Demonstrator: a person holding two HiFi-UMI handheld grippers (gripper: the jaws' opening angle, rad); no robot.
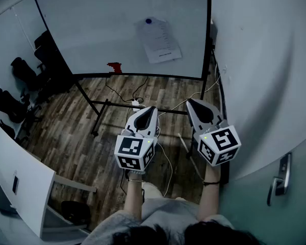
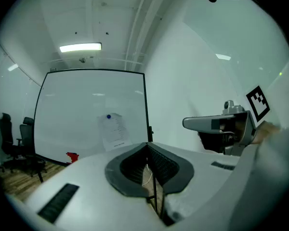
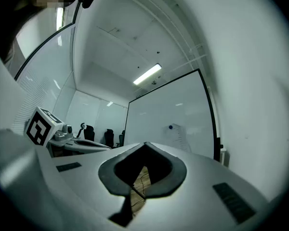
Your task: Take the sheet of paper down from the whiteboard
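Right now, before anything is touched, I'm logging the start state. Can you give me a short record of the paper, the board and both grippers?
paper: sheet of paper hanging on the whiteboard, right of centre, slightly tilted
fastening: blue round magnet at its top edge
also on board: red item at the lower edge
left gripper: jaws together, empty, well short of the board
right gripper: jaws together, empty, well short of the board
task: paper not yet taken down
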